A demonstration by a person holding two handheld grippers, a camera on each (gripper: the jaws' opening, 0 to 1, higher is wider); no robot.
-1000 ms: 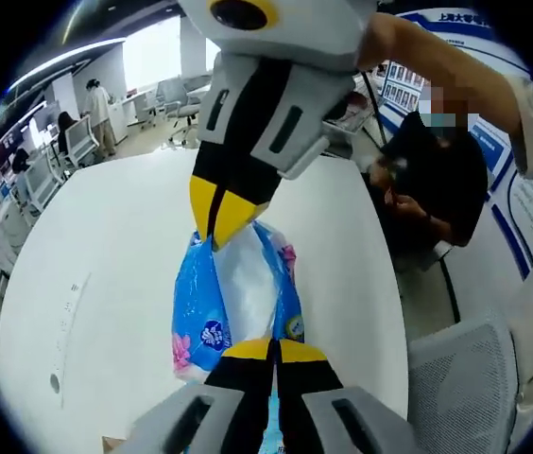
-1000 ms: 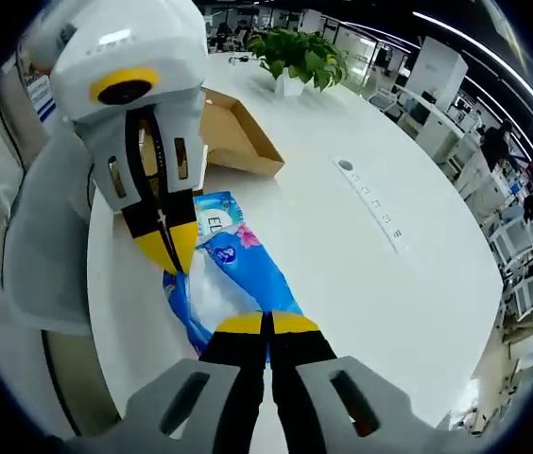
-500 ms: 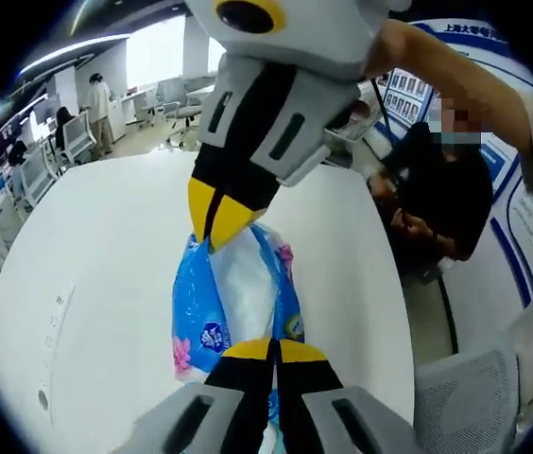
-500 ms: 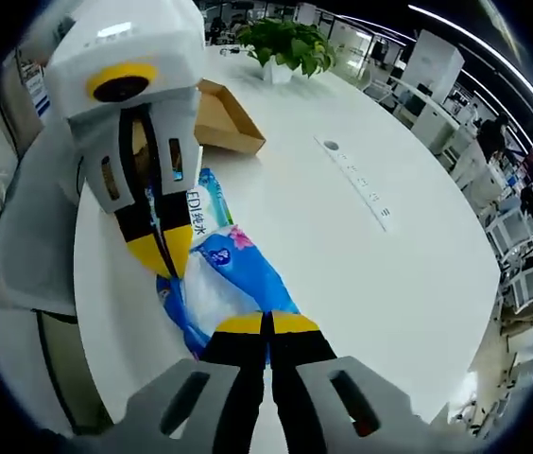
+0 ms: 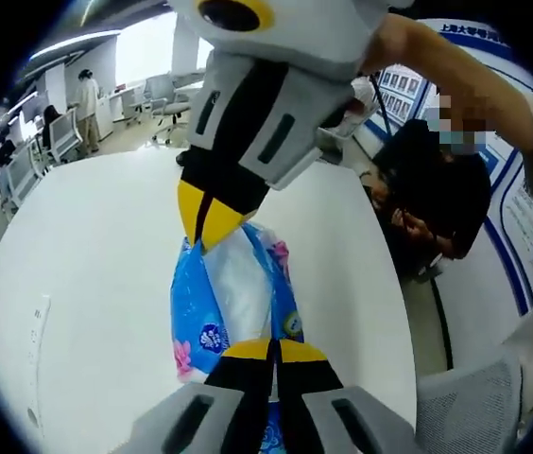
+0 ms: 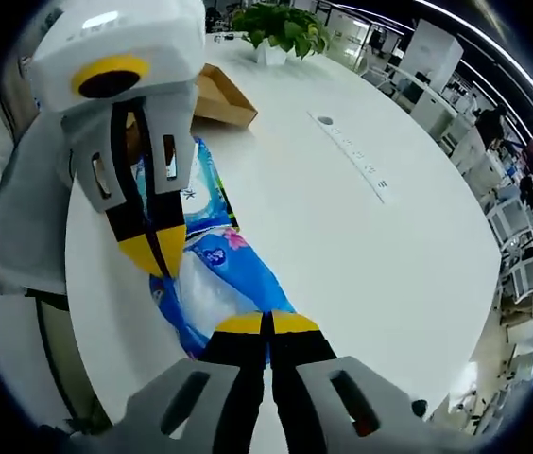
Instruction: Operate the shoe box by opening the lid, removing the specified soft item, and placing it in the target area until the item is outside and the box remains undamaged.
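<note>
Pinching one end of a blue tissue pack (image 5: 232, 301), the left gripper (image 5: 274, 352) has its yellow-tipped jaws closed tight on the plastic wrap. The pack is soft and crinkled, blue with pink flower prints and a white see-through middle showing the tissues inside. Its long axis runs straight away from the left gripper to the right gripper (image 5: 205, 222), which clamps the far end with jaws together. In the right gripper view, the right gripper (image 6: 268, 324) holds the near end and the pack (image 6: 212, 274) stretches away to the left gripper (image 6: 158, 255). The pack hangs between the two, above the white table (image 6: 342, 246). Farther back on the table lie an open cardboard shoe box (image 6: 219, 95) and a potted plant (image 6: 281, 28).
</note>
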